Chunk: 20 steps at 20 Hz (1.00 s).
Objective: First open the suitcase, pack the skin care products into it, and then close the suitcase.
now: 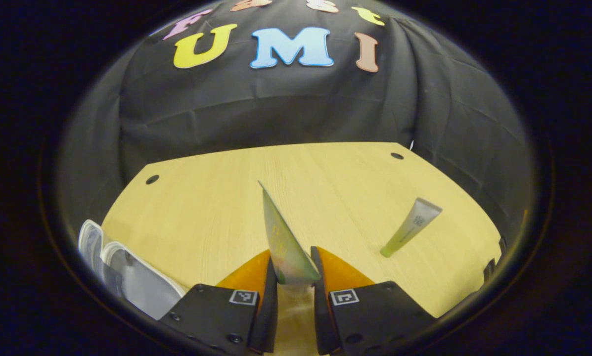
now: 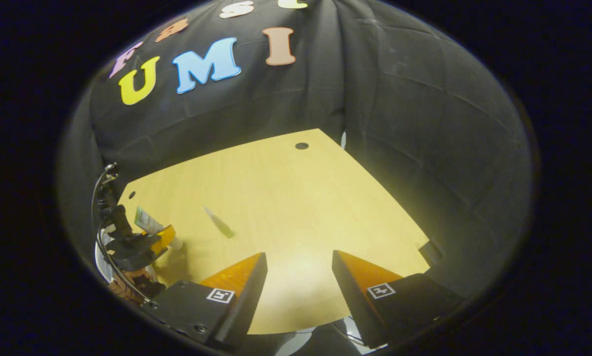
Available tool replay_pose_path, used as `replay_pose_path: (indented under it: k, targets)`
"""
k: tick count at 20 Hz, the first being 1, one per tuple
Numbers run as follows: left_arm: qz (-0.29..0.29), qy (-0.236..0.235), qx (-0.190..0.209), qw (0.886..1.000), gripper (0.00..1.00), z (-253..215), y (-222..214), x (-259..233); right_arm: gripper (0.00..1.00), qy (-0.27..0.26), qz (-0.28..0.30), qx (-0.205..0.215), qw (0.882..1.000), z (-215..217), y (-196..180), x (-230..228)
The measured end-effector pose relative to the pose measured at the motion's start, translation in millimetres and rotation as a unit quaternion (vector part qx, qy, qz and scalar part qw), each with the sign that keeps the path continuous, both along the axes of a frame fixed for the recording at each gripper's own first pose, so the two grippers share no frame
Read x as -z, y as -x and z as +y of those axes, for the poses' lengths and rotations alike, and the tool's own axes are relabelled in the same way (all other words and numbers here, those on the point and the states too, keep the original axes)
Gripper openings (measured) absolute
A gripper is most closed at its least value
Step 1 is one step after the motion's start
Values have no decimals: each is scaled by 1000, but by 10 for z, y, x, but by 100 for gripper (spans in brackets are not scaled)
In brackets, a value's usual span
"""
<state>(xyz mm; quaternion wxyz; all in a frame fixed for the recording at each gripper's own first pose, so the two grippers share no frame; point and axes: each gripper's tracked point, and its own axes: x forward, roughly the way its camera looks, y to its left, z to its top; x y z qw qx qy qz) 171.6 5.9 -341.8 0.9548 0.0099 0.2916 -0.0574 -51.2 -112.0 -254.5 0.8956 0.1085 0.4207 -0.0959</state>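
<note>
My left gripper [image 1: 294, 258] is shut on a flat greenish tube [image 1: 283, 232], whose crimped end points up and away, held above the wooden table [image 1: 216, 198]. A second pale green tube [image 1: 412, 226] lies on the table to the right, cap toward me. The pale grey suitcase [image 1: 127, 277] sits at the lower left, partly cut off. In the right gripper view my right gripper [image 2: 299, 269] hangs open over bare table with nothing between its fingers. Far to its left, the left gripper [image 2: 145, 242] holds its tube [image 2: 146, 220], and the loose tube [image 2: 219, 223] lies in between.
The table [image 2: 296, 198] ends at the black cloth wall behind and on the right. Small dark holes [image 1: 152, 179] [image 1: 397, 155] mark its far corners. A hand and cables [image 2: 122, 282] show beneath the left gripper.
</note>
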Motion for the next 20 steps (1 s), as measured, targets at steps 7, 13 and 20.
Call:
replay_pose_path:
  k: [7, 13, 20]
  targets:
    - [-22, 23, -73, 997, 39, 492, 608, -685, 73, -46, 45, -118, 991, 696, -282, 471]
    - [-40, 5, -189, 981, 39, 1634, 1184, -1014, 65, -57, 49, -205, 976, 1185, -924, 830]
    - [-1, 3, -307, 952, 39, 2525, 2063, -836, 61, -55, 68, -204, 975, 1318, -1246, 1170]
